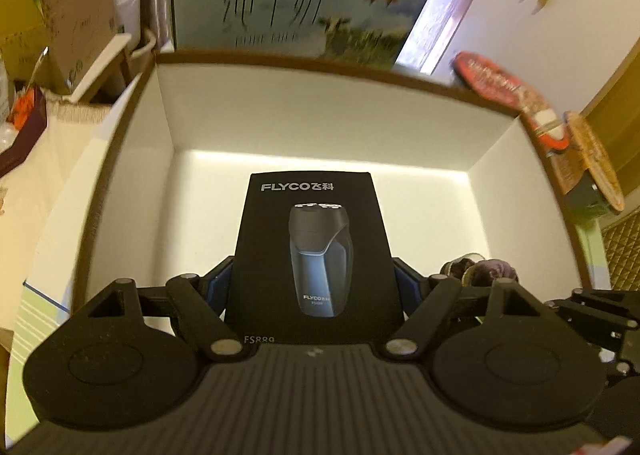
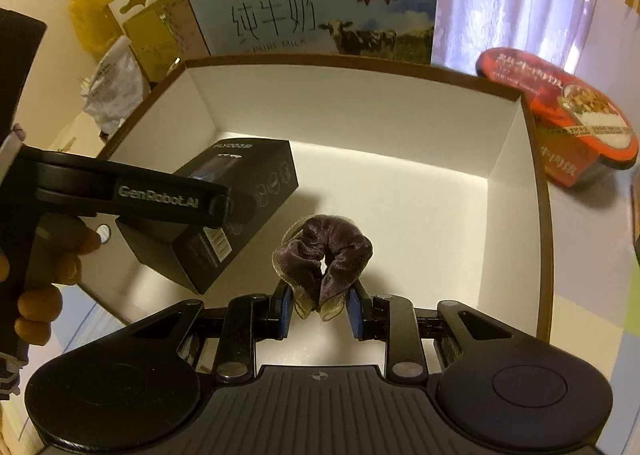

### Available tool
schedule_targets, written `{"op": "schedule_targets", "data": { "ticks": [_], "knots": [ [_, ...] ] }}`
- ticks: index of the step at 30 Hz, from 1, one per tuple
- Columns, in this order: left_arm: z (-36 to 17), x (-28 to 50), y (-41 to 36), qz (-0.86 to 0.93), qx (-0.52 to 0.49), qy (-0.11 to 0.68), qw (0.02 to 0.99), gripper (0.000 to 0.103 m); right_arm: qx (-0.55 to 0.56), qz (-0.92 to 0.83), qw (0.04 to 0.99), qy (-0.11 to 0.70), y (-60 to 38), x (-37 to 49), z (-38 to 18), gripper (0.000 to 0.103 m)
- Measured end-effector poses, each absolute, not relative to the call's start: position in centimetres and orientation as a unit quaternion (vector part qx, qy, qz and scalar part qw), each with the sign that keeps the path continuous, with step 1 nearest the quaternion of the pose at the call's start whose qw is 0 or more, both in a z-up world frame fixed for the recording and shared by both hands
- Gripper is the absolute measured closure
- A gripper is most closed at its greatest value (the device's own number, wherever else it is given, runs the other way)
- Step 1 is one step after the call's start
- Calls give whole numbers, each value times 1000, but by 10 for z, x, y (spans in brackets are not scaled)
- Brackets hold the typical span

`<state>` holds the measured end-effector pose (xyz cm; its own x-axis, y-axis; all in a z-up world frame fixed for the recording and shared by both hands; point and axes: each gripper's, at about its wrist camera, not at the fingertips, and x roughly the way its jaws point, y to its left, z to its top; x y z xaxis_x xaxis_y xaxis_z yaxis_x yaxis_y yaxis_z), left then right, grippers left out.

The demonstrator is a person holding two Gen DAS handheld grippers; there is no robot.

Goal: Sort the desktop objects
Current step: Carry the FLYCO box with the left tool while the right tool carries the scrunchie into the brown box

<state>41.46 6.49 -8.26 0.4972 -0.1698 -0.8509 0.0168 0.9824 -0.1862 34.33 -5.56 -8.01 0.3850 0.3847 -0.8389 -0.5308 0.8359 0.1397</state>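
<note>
Over white carton (image 2: pixel 360 115), boxy black package (image 1: pixel 312 255), velvety scrunchie (image 2: pixel 324 255)

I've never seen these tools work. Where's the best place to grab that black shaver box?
Across its two long narrow sides, as the left tool does now, coming from the box's short end. The black shaver box is a flat-walled oblong, so the pads sit flush on parallel faces.

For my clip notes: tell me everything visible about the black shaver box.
The black shaver box is a matte cardboard carton printed with FLYCO, a shaver picture and FS889 on its face, and icons and a label on its sides. It is closed and looks undamaged. The left tongs grip it by its two long sides, tilted, above the floor of the white storage box. It hangs left of the purple scrunchie, apart from it.
</note>
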Motion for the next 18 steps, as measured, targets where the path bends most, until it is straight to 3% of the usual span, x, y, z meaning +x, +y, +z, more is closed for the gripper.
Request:
{"op": "schedule_targets", "data": {
  "ticks": [18],
  "knots": [
    [-92, 434, 59, -61, -34, 530, 845, 27, -65, 270, 808, 520, -55, 356, -92, 77]
  ]
}}
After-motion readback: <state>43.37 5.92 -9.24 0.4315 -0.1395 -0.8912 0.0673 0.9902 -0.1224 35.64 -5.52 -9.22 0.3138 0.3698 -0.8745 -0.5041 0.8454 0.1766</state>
